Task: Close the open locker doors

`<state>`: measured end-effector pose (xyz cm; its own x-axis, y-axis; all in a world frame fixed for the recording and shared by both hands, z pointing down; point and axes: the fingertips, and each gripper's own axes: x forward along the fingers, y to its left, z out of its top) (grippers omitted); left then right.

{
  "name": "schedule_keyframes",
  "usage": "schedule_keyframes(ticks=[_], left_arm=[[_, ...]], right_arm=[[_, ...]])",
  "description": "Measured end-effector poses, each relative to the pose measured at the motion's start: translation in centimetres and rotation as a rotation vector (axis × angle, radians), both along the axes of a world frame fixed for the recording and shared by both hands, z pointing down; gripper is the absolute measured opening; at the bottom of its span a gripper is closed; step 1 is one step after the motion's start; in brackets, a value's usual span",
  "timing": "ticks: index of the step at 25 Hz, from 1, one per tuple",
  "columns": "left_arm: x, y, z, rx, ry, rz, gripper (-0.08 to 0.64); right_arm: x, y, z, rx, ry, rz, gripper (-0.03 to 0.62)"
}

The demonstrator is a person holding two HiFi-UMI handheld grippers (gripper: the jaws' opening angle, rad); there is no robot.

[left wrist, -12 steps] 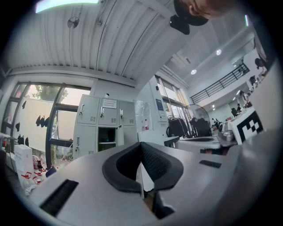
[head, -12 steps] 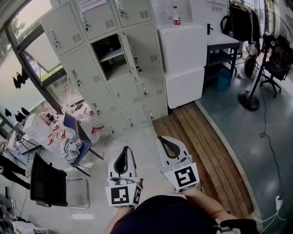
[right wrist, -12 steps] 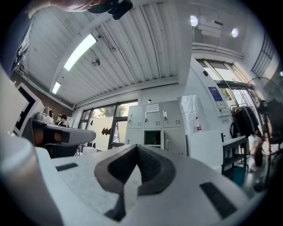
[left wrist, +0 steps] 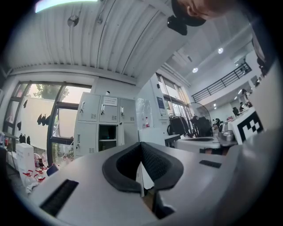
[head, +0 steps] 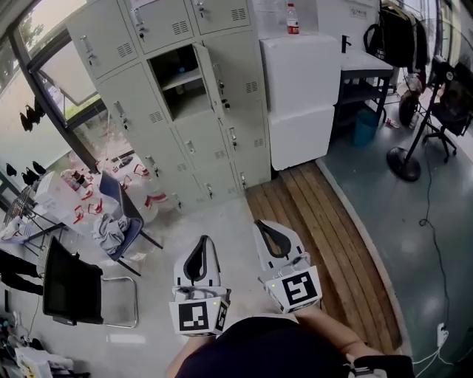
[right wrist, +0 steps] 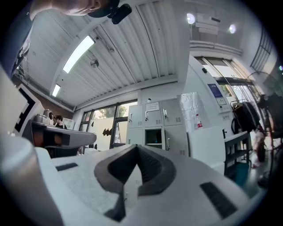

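Locker door (head: 209, 74) hangs open, far ahead of both grippers.

The left gripper (head: 202, 244) and right gripper (head: 262, 227) are nearest to us, side by side and well short of the locker door. Each has its fingers pressed together with nothing between them. The left one lines up better with the door, so I think it is the handier one. The door stands tall and upright in the grey lockers (head: 133, 96). It is hinged on its right and swung out toward us, so a push to the left should shut it. Right of the door, a red-label bottle (head: 293, 18) stands on a white cabinet (head: 299, 66). A paper sign (left wrist: 109, 101) above the door is too small to read.
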<state>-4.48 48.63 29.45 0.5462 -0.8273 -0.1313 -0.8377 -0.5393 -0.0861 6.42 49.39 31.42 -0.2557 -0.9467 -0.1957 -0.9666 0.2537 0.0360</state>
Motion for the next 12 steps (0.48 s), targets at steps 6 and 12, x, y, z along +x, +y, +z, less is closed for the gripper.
schedule_keyframes(ticks=[6,12], left_arm=[[-0.8,-2.4,1.9,-0.050,0.012,-0.024,0.000],[-1.3,-7.4,2.4,-0.055,0.018,-0.010,0.000]], right_arm=[[-0.2,-2.0,0.7,0.003,-0.040,-0.026,0.021],[-1.2,-6.5,1.4,-0.022,-0.027,-0.037,0.066]])
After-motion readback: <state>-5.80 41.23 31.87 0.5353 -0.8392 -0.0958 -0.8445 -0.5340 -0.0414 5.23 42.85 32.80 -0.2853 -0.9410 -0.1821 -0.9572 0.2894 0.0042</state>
